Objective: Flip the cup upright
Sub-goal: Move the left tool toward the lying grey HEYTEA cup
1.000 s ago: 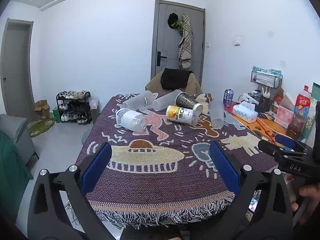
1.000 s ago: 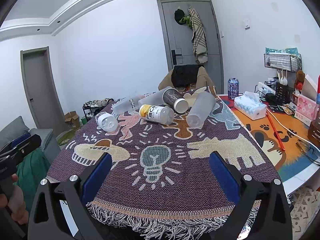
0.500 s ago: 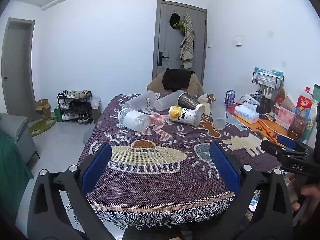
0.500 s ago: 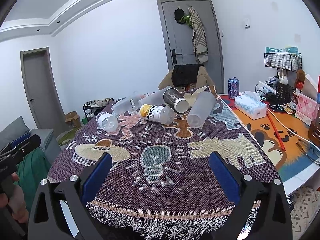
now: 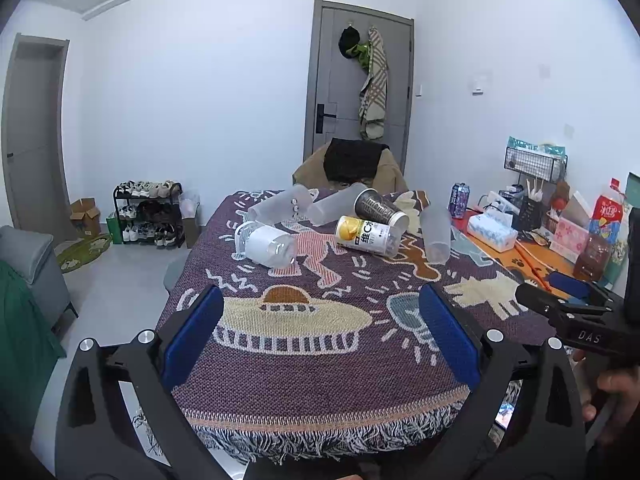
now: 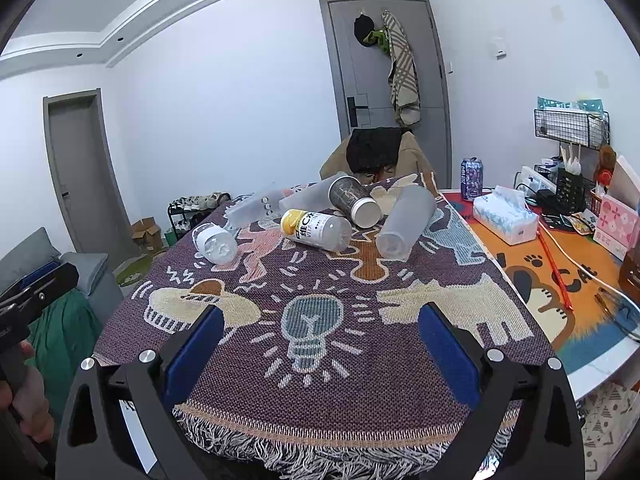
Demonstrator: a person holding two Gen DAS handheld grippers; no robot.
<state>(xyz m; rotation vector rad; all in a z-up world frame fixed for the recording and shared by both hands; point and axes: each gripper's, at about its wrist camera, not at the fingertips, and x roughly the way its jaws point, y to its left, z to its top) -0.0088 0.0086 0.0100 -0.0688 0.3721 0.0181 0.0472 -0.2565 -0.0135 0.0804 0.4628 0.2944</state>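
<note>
Several cups lie on their sides at the far end of the patterned cloth: a clear cup with a white sleeve (image 5: 266,245) (image 6: 215,242), a yellow-and-white labelled cup (image 5: 368,235) (image 6: 316,230), a dark cup with a white lid (image 5: 380,209) (image 6: 354,200), a frosted cup on the right (image 5: 435,233) (image 6: 405,222), and two frosted cups behind (image 5: 280,209) (image 6: 256,209). My left gripper (image 5: 320,334) is open and empty over the near edge. My right gripper (image 6: 320,336) is open and empty, also at the near edge.
The purple cloth (image 5: 320,360) covers the table, fringe at its near edge. To the right are a tissue box (image 6: 505,219), a drink can (image 6: 472,178), a red pen (image 6: 554,266), a cable and boxes. A chair (image 5: 352,164) stands at the far end.
Both grippers have moved slightly forward toward the cups and stayed open. The cups have not moved.
</note>
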